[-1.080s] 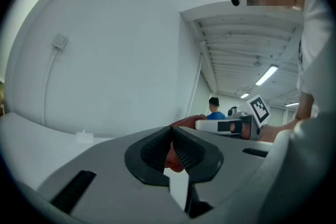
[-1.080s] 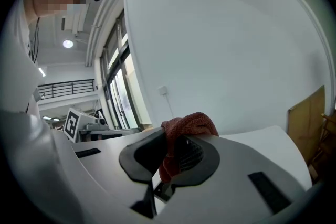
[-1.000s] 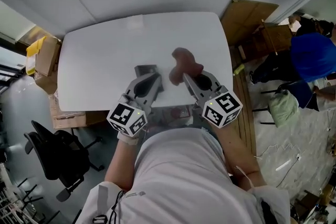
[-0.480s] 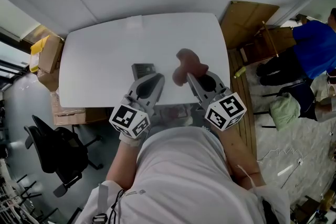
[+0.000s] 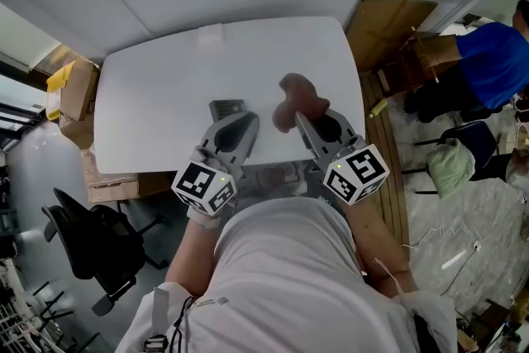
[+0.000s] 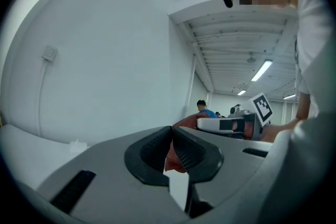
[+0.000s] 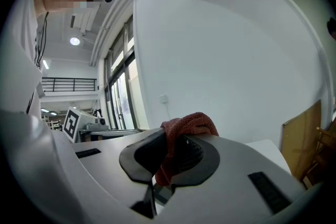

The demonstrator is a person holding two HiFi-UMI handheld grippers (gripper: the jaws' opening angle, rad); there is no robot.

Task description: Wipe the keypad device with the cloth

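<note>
A dark grey keypad device (image 5: 226, 107) lies flat on the white table (image 5: 157, 95). My left gripper (image 5: 250, 122) hovers just to its right, jaws shut with nothing between them (image 6: 171, 132). A red-brown cloth (image 5: 295, 100) hangs bunched from my right gripper (image 5: 300, 121), which is shut on it. In the right gripper view the cloth (image 7: 190, 123) bulges over the closed jaws (image 7: 166, 140). From the left gripper view, the cloth (image 6: 185, 122) shows beyond the jaw tips. Both grippers point level, side by side above the table's near half.
Cardboard boxes (image 5: 71, 88) stand off the table's left edge and a black office chair (image 5: 89, 248) below them. A wooden board (image 5: 387, 27) leans at the right. A person in blue (image 5: 489, 62) and a green bag (image 5: 452, 166) are farther right.
Both grippers have barely shifted, the cloth still in the right one. The person in blue at the right has moved toward the picture's upper edge.
</note>
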